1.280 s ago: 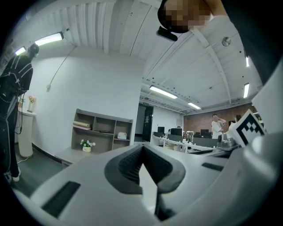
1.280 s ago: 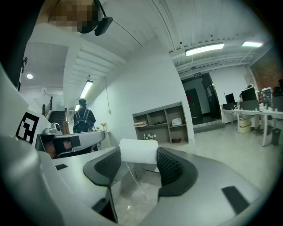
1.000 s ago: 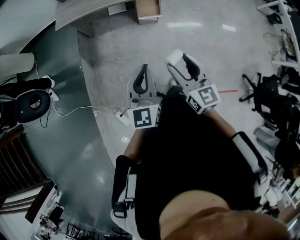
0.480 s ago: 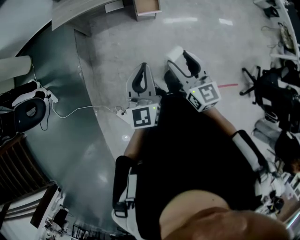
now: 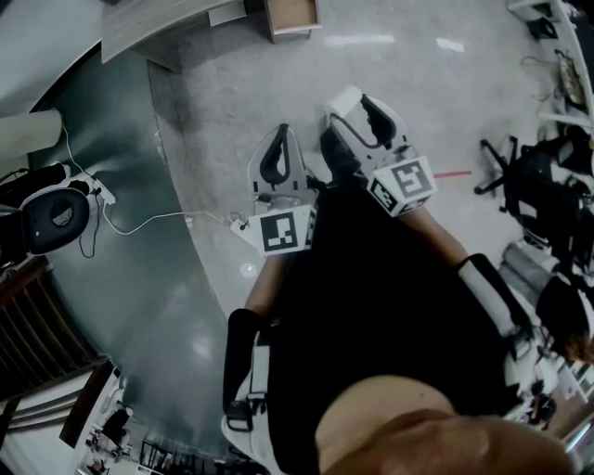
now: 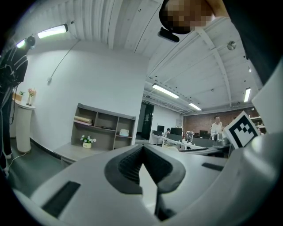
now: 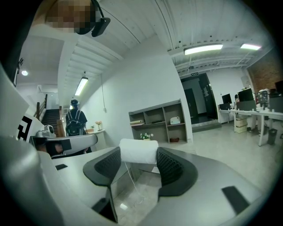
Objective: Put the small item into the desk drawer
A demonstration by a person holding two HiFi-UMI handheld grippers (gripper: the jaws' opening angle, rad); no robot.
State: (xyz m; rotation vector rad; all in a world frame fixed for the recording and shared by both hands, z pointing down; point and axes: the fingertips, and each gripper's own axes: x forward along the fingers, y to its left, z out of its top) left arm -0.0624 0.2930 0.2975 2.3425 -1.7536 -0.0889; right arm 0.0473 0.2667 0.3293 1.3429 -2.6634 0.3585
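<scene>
Both tongs held out in front of my torso over the pale floor (image 5: 418, 83), pointing towards the top of the head view.

Left tongs (image 5: 281, 139): jaws closed, dark pads meeting at the tips, nothing between them. The left gripper view shows only a narrow wedge of gap behind the tips.

Right tongs (image 7: 138, 161): jaws clamped on the small white item (image 7: 138, 151). It looks like a short roll lying crosswise between the two ribbed pads, one end against each pad. In the head view it shows as a white block at the tong tips, up in the air and touching nothing else.

Drawer (image 5: 291, 13): at the top edge of the head view, pulled open with its brown inside showing, just beside the grey desk (image 5: 158, 23). I cannot make out any contents. It is well apart from the item.

Surroundings:
- A white cable (image 5: 139, 221) runs across the darker curved floor area on my left towards a small white block near the left tongs
- A red line (image 5: 451, 173) is on the floor to the right of the right tongs
- A black office chair (image 5: 520, 176) stands further right
- A shelf unit (image 7: 159, 121) against the white wall is straight ahead in the right gripper view
</scene>
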